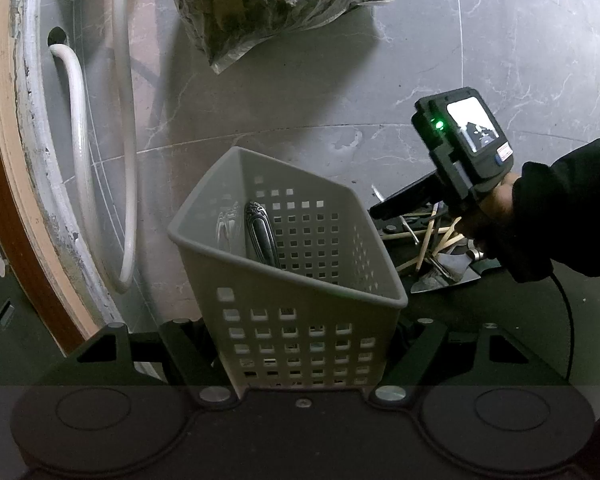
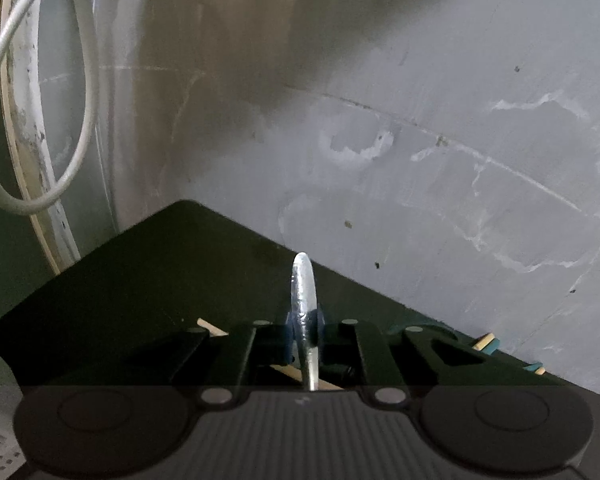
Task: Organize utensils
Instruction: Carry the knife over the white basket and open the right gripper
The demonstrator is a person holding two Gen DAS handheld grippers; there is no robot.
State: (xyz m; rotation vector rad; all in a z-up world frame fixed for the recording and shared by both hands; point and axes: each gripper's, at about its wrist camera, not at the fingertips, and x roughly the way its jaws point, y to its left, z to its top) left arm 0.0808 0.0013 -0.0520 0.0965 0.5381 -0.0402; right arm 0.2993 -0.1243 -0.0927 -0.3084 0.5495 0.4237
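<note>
Left gripper (image 1: pixel 300 344) is clamped on the near wall of the perforated grey basket (image 1: pixel 236 184), jaws closed onto the plastic. My read is that it's steadying the basket so drops land inside. An ornate-handled utensil (image 1: pixel 262 232) already leans against the back wall inside it.

Right gripper (image 2: pixel 305 330) has its jaws nearly shut on a silver utensil handle (image 2: pixel 303 288), pinched mid-shaft, rounded end pointing forward. It's blurred; probably a spoon or fork. The grip looks ready for lifting it off the dark mat (image 2: pixel 148 272).

The remaining pile, chopsticks (image 1: pixel 432 236) and a metal spatula (image 1: pixel 440 276), lies just right of the basket.
</note>
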